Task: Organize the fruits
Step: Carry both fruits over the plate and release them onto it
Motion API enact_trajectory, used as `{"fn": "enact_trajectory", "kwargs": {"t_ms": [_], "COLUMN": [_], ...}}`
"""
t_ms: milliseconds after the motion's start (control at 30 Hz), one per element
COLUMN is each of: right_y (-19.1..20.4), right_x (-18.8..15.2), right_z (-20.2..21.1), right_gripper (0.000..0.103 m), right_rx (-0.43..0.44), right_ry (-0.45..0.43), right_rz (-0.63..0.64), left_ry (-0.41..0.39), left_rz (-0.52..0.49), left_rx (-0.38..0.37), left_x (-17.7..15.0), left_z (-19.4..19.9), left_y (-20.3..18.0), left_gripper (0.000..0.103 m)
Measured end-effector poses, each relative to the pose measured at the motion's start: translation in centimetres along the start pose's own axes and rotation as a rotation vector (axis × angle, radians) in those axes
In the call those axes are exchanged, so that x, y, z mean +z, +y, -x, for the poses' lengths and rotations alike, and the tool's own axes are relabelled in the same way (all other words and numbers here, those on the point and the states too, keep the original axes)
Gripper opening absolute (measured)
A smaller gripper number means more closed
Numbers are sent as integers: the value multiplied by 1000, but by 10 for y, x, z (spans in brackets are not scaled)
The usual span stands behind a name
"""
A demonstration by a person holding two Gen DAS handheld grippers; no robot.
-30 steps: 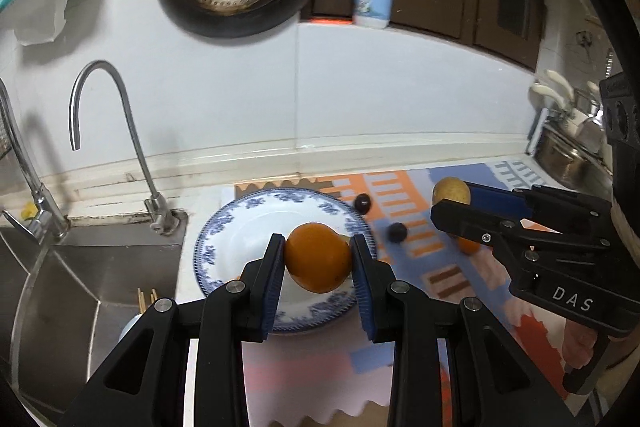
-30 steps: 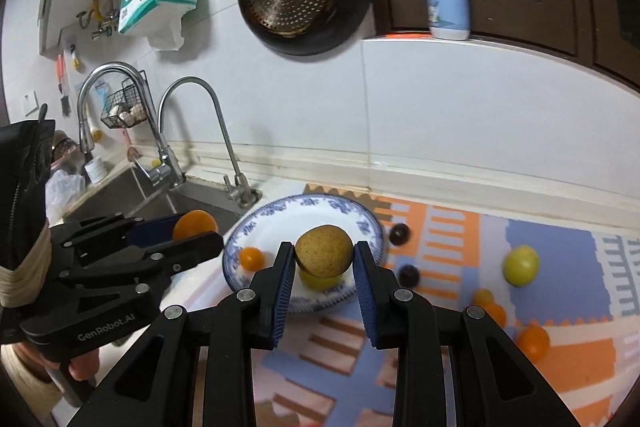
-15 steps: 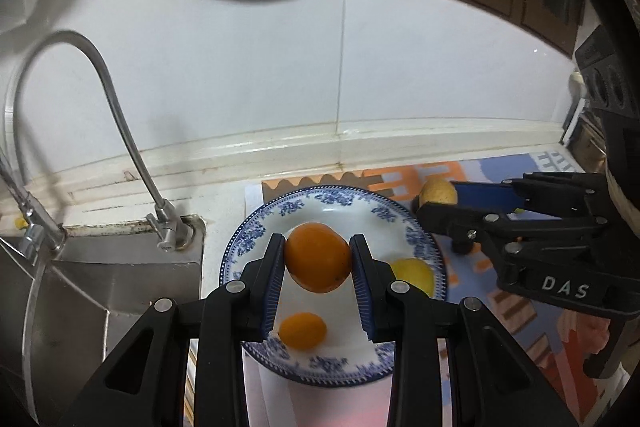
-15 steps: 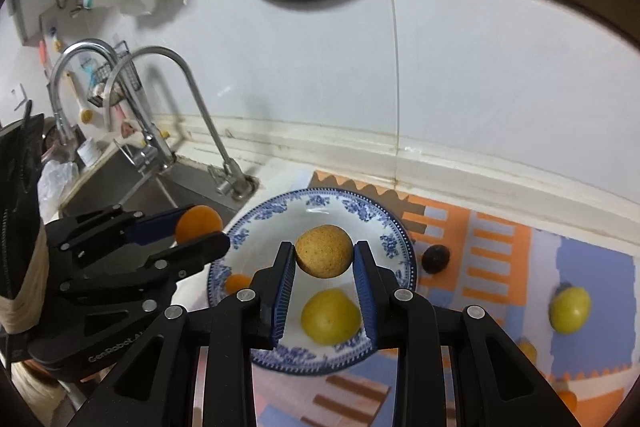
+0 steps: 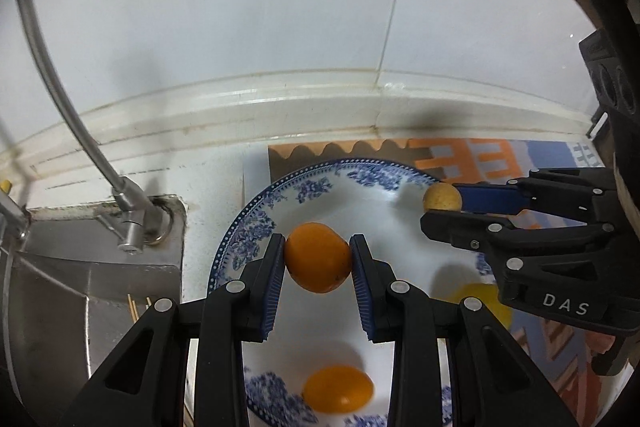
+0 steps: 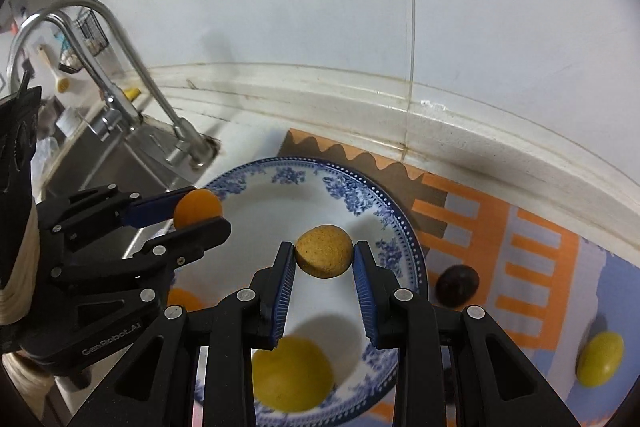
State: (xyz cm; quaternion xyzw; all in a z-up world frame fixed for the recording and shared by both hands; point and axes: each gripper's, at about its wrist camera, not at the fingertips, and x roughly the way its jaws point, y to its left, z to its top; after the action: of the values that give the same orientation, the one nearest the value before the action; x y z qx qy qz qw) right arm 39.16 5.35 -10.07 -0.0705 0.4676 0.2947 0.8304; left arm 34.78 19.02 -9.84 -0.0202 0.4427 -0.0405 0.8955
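Left wrist: left tool (image 5: pixel 318 263) grips orange (image 5: pixel 318 257) inside plate (image 5: pixel 256 223) rim.

Both tools are matte black plastic linkages studded with round silver screws, and their fingers (image 5: pixel 272 287) carry ribbed blue pads. Behind its fingers, the right gripper (image 5: pixel 442 205) is lettered "DAS" in white; the left gripper (image 6: pixel 200 213) reads "GenRobot.AI".

Three orange fruits (image 5: pixel 318 263), two yellow (image 6: pixel 292 373), one brown (image 6: pixel 324 255), one dark plum (image 6: pixel 457 285), one plate (image 6: pixel 360 187)
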Motion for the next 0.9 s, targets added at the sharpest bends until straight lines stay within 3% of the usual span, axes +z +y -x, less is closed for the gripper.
{"fn": "enact_trajectory", "kwargs": {"t_ms": [367, 433, 500, 700, 900], "right_y": [-6, -6, -6, -4, 5], "right_x": [3, 3, 4, 0, -18], "right_z": [-25, -25, -24, -3, 49], "right_gripper": [31, 31, 34, 39, 40], "right_rx": [22, 22, 23, -2, -95], "right_ry": [59, 56, 56, 8, -109], "right_rz": [-4, -2, -5, -9, 17], "left_ry": [69, 68, 54, 19, -65], "left_rz": [2, 3, 4, -2, -5], "left_rx": [-27, -27, -6, 39, 80], "left_x": [6, 6, 8, 7, -2], "left_z": [-24, -23, -19, 10, 57], "left_y": [0, 0, 0, -1, -14], "left_gripper": [32, 42, 46, 46, 58]}}
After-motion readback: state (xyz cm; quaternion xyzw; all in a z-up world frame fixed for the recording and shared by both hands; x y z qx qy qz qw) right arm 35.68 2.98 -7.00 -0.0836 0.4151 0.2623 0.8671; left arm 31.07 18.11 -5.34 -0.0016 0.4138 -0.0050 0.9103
